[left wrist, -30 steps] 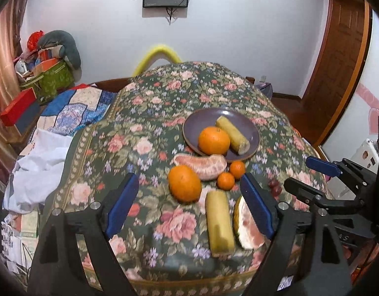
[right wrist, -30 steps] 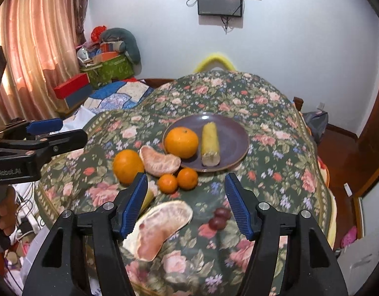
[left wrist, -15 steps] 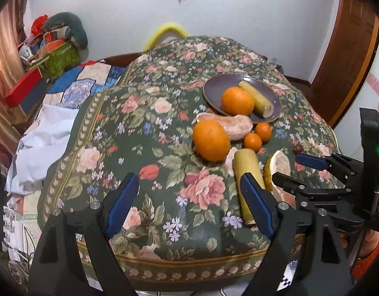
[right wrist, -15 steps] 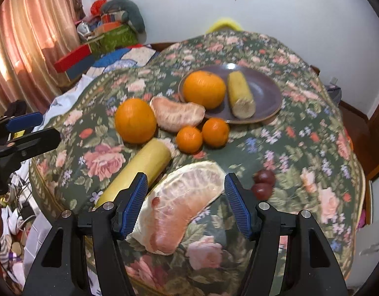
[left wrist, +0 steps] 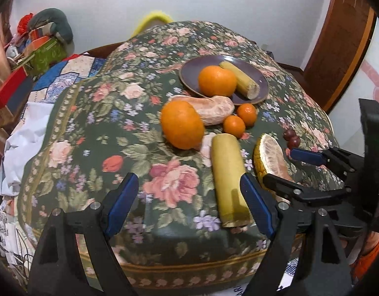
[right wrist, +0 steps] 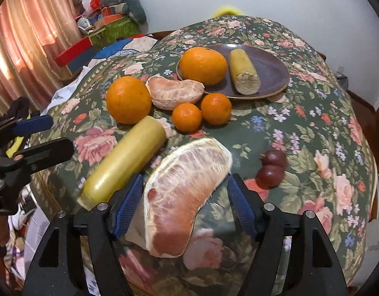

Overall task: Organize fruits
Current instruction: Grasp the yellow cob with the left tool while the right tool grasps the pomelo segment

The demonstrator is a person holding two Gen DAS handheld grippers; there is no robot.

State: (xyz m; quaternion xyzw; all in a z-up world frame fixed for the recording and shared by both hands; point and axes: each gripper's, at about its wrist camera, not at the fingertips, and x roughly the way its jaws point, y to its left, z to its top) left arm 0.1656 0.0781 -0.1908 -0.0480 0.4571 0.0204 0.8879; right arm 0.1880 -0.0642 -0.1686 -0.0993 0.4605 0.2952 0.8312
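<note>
— Standing at the counter point(left wrist: 95, 133), what do you see?

— A floral cloth covers it. The right gripper point(right wrist: 184, 202) hangs low over a peeled pomelo wedge point(right wrist: 182, 192), jaws wide on either side of it, not pressing. Just left of the wedge lies a yellow cane piece point(right wrist: 125, 160).

— And the left gripper point(left wrist: 189, 202)?

— Jaws wide, holding nothing, above the near edge; the cane piece lies by its right finger.

— The other fruit?

— A large orange point(right wrist: 129, 100), a second pomelo segment point(right wrist: 174, 95), two small tangerines point(right wrist: 187, 117) and two dark red fruits point(right wrist: 272, 169) sit on the cloth. The brown plate point(right wrist: 270, 71) holds another orange point(right wrist: 204, 65) and a cut cane piece point(right wrist: 243, 72).
</note>
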